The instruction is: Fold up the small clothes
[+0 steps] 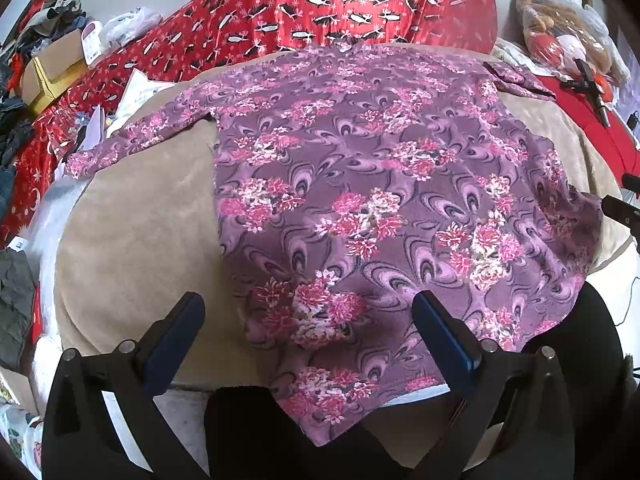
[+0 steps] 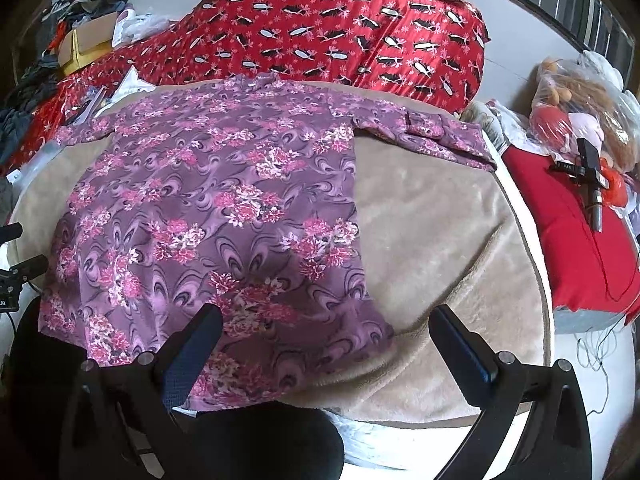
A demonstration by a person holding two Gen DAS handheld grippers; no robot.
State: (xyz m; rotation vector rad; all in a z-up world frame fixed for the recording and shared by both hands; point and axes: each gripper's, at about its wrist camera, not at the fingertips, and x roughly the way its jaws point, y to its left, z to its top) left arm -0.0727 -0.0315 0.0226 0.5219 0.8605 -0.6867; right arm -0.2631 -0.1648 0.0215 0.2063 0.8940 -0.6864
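A purple shirt with pink flowers [image 1: 360, 184] lies spread flat on a beige fleece blanket [image 1: 140, 232], sleeves out to both sides, hem toward me. It also shows in the right wrist view [image 2: 216, 208]. My left gripper [image 1: 308, 308] is open and empty, hovering over the shirt's near left hem corner. My right gripper [image 2: 326, 320] is open and empty, over the shirt's near right hem corner. The right gripper's tips also peek in at the right edge of the left wrist view [image 1: 622, 206].
A red patterned quilt [image 1: 340, 4] lies behind the blanket. A cardboard box [image 1: 52, 76] and piled clothes sit far left. A red cushion [image 2: 568, 232] with a black tool [image 2: 588, 176] and bagged toys [image 2: 580, 108] lie to the right. Dark legs show below.
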